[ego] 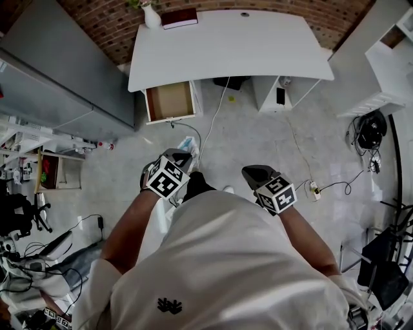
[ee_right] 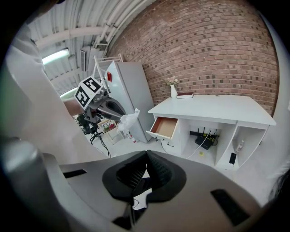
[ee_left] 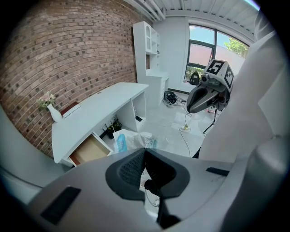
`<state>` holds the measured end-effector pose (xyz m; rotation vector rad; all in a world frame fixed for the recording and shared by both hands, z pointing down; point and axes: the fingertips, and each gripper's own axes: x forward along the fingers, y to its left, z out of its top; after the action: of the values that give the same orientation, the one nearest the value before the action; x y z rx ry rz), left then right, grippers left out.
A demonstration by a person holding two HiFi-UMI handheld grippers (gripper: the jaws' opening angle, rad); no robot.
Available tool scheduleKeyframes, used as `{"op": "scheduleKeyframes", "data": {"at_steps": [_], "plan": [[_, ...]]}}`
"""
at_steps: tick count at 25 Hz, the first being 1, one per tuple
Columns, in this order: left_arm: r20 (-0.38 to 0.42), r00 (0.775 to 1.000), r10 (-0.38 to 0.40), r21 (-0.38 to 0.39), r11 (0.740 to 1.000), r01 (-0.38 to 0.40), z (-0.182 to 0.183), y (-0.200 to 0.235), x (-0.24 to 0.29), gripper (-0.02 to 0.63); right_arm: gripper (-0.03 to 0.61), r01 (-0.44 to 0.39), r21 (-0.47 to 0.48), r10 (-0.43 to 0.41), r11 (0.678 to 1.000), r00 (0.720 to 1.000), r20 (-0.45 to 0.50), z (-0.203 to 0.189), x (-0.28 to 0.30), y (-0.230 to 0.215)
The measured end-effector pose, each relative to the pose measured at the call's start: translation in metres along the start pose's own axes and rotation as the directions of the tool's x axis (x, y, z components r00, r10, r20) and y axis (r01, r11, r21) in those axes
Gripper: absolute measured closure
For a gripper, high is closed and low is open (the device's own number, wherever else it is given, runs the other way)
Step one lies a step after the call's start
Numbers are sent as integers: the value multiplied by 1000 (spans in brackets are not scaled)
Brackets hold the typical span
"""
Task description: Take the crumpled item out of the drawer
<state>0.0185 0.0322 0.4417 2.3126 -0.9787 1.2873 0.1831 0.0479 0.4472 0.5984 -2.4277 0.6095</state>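
My left gripper [ee_left: 145, 148] is shut on the crumpled item [ee_left: 131, 139], a white plastic bag with blue print that sticks out past its fingertips. In the head view the bag [ego: 187, 144] hangs over the floor at the left gripper [ego: 183, 155], well short of the white desk [ego: 226, 45]. The desk's drawer [ego: 171, 100] stands pulled out, its wooden inside bare. My right gripper [ee_right: 146, 153] is shut with nothing between its pads, and it is held level beside the left one. From the right gripper view the bag [ee_right: 129, 120] shows at the left gripper [ee_right: 122, 116], left of the drawer [ee_right: 166, 127].
A white vase [ego: 151, 15] and a dark book [ego: 179, 17] sit on the desk's back edge. Cables and a power strip [ego: 314, 189] lie on the floor. A grey cabinet [ego: 58, 71] stands at the left, white shelving [ego: 393, 71] at the right, and a router [ee_right: 207, 139] under the desk.
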Motion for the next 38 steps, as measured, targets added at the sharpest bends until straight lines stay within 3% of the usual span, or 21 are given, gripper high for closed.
{"op": "scheduleKeyframes", "data": {"at_steps": [38], "plan": [[-42,999,2,9,1000,-1,-32,-7,0,589,549,-29,15,29,999,999,-18,-21,15,21]]}}
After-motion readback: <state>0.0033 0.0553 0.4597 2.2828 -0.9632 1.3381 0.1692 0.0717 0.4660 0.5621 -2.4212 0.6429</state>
